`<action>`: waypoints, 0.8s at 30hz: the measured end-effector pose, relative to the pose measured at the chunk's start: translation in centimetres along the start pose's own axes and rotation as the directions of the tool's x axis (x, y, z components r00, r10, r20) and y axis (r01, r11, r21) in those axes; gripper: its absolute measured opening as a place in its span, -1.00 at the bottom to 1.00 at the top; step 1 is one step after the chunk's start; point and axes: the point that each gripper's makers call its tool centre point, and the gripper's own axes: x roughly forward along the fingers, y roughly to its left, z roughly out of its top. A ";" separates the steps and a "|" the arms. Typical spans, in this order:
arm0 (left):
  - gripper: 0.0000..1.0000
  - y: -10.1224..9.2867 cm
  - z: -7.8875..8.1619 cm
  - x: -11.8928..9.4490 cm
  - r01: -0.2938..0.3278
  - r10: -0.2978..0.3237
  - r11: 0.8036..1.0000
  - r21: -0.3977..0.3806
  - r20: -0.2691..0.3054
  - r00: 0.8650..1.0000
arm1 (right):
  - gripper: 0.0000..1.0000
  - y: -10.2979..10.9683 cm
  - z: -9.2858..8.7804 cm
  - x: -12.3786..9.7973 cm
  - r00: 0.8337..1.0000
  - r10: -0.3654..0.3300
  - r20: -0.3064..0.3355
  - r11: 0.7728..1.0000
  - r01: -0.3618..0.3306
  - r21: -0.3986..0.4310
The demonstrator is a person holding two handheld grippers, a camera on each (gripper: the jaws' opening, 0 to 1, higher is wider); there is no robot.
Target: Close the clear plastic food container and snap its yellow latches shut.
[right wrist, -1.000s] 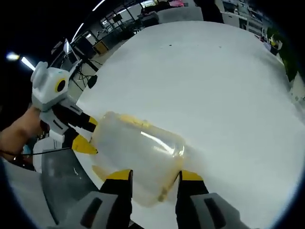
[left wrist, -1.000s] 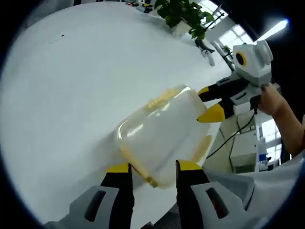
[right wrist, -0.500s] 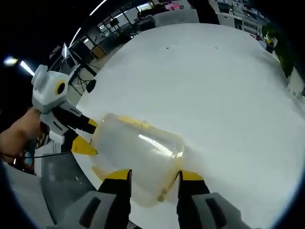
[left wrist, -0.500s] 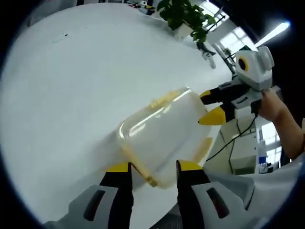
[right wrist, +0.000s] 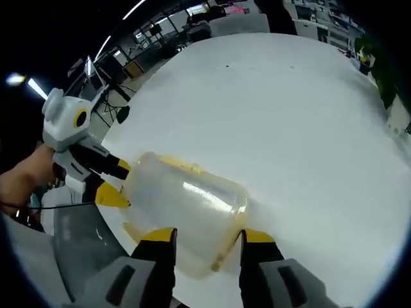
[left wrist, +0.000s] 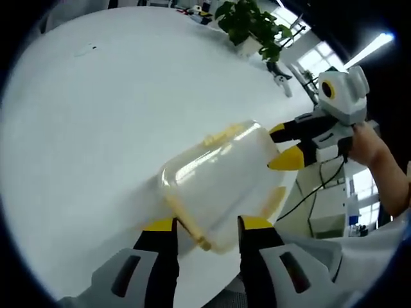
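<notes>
I see the clear rectangular plastic food container with yellow latches [left wrist: 218, 183] [right wrist: 183, 215] lying on the round white table [left wrist: 96, 115] near its edge, long axis running between my grippers. The left gripper [left wrist: 205, 232] and the right gripper [right wrist: 204, 239] each stand with jaws apart, straddling opposite ends.

Container [left wrist: 218, 183] near end hidden behind left gripper [left wrist: 205, 232] jaws; latch state there unreadable. Far worktop [left wrist: 96, 115] corner clutter too small to identify.

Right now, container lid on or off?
On. The lid sits over the clear container, yellow rim showing along its edge; whether the yellow latches have clicked, cannot tell.
</notes>
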 end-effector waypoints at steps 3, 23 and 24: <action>-0.31 0.0 0.0 0.1 0.003 -0.003 1.000 -0.003 -0.002 1.000 | -0.26 -0.1 -0.2 0.0 1.000 0.001 0.000 1.000 -0.001 -0.006; -0.21 0.4 1.0 -1.8 -0.001 -0.005 0.984 0.175 0.031 1.000 | -0.29 0.5 -0.4 -1.3 0.998 0.015 -0.061 0.987 -0.025 -0.160; -0.21 0.3 1.0 -1.9 0.000 -0.006 0.983 0.183 0.032 0.999 | -0.29 0.5 -0.5 -1.4 0.997 0.012 -0.074 0.980 -0.027 -0.195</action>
